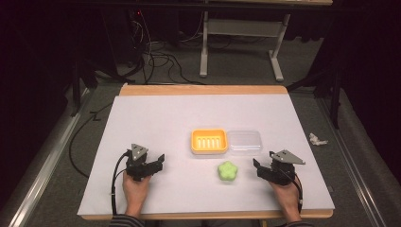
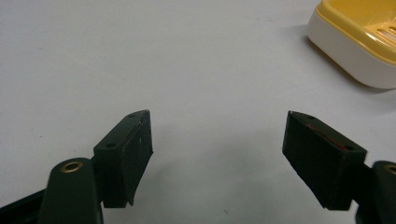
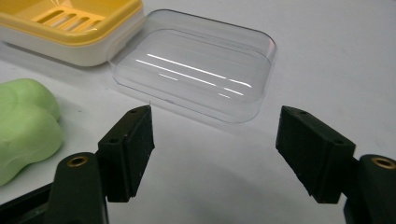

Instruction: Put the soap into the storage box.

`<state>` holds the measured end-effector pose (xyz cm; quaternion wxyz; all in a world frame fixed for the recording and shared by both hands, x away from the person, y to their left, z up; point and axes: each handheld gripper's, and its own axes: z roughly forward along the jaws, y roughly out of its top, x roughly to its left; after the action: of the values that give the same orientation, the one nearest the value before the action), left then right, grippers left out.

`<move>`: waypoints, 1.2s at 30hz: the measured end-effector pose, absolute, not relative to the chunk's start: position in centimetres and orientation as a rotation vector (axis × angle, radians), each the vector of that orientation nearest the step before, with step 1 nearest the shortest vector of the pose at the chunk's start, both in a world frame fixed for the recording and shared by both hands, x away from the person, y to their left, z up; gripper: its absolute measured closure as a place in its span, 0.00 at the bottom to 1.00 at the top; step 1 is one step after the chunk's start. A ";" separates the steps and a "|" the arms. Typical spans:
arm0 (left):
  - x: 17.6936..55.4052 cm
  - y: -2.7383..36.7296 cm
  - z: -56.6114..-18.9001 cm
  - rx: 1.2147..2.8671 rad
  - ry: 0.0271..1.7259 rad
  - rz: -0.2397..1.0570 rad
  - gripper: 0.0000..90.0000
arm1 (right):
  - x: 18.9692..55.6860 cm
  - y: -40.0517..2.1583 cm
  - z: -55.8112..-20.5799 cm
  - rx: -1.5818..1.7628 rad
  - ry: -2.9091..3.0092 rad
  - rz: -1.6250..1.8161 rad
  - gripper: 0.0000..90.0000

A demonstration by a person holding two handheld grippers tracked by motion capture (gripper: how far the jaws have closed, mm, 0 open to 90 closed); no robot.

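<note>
Green flower-shaped soap [image 1: 227,171] lies on the white table [image 1: 156,118] at lower centre, just below the yellow soap dish [image 1: 209,141] and its clear lid [image 1: 244,142], which sits detached at the dish's right, leaving the dish open to receive the soap. Left gripper [image 1: 159,161] and right gripper [image 1: 257,167] flank it, jaws apart and empty, seemingly poised for pickup.

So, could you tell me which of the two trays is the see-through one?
The clear lid, right of the yellow soap dish and touching it; the dish is opaque with drain slots.
</note>
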<state>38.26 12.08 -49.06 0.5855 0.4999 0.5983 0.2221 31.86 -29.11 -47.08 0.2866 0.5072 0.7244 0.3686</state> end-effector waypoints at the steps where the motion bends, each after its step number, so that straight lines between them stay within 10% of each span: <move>1: 38.3 12.1 -49.1 1.166 1.395 0.518 0.28 | 31.8 -29.0 -47.0 1.341 1.938 0.993 0.31; 36: 38.2 12.0 -49.1 1.170 1.390 0.526 0.28 | 30.2 -24.7 -45.2 1.259 2.138 1.042 0.17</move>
<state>38.21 12.01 -49.07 0.5850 0.5015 0.5961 0.2255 30.17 -24.68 -45.15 0.2234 0.4559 0.7745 0.3774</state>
